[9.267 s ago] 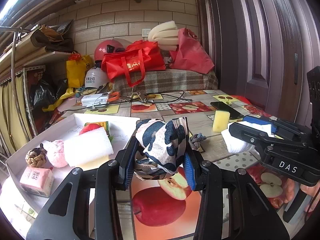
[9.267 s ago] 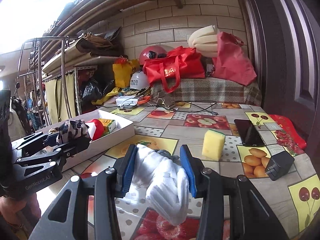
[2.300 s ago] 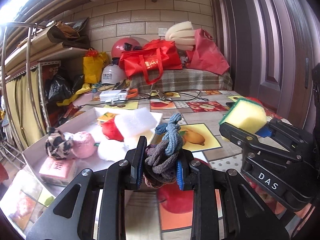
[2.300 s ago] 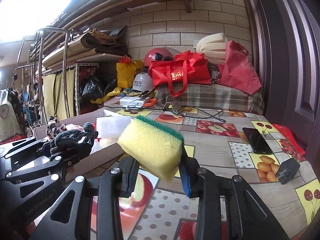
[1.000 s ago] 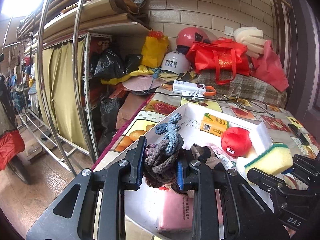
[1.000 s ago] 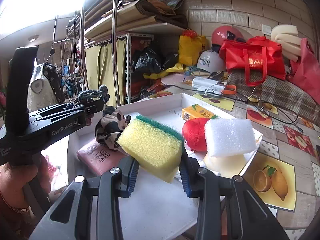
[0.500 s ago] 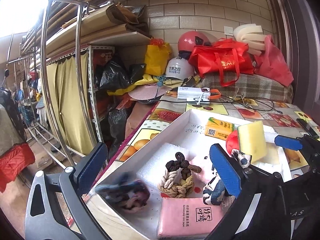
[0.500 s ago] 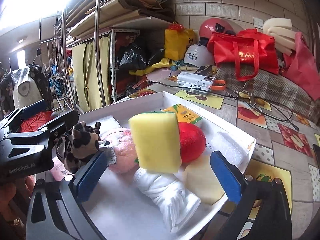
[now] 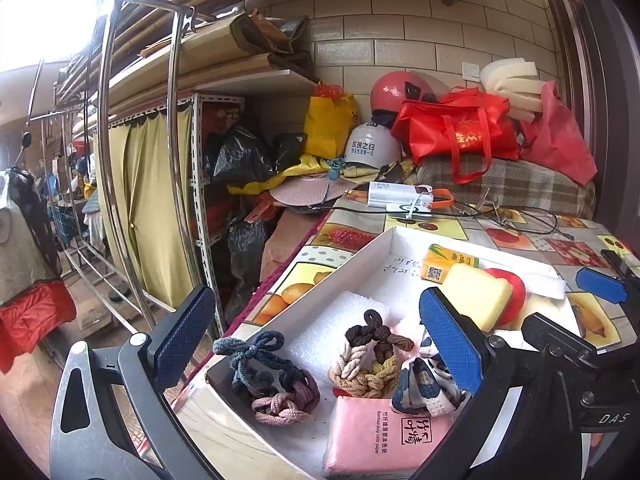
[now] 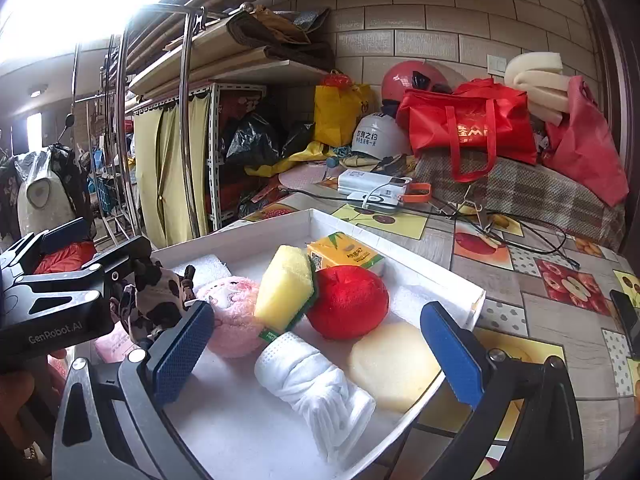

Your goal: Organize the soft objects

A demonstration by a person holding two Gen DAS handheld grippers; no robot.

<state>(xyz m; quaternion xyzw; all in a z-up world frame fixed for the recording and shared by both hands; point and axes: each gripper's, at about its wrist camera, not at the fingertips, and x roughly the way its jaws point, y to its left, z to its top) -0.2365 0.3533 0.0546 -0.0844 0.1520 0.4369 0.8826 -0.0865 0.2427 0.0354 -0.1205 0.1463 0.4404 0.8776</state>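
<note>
A white tray [image 9: 352,264] [image 10: 400,252] holds the soft things. My left gripper [image 9: 316,344] is open and empty above its near corner, over a blue and pink braided rope [image 9: 268,380], a brown braided knot [image 9: 372,360], a cow-print cloth [image 9: 424,392] and a pink tissue pack [image 9: 384,436]. My right gripper [image 10: 316,348] is open and empty over the tray. Below it lie a yellow sponge [image 10: 286,286] leaning on a red plush ball [image 10: 348,300], a pink plush [image 10: 232,316], a white rolled cloth [image 10: 316,388] and a pale round pad [image 10: 392,364].
A yellow tissue box [image 10: 344,254] lies at the tray's far end. Beyond it on the fruit-print table [image 10: 540,300] are cables [image 10: 500,220], a white power bank [image 10: 372,190], helmets and red bags [image 10: 468,128]. A metal shelf rack [image 9: 172,160] stands left. A phone [image 10: 628,320] lies at right.
Both grippers have opened. The braided rope has dropped from my left gripper into the tray's near corner; the yellow sponge has dropped from my right gripper and rests against the red ball.
</note>
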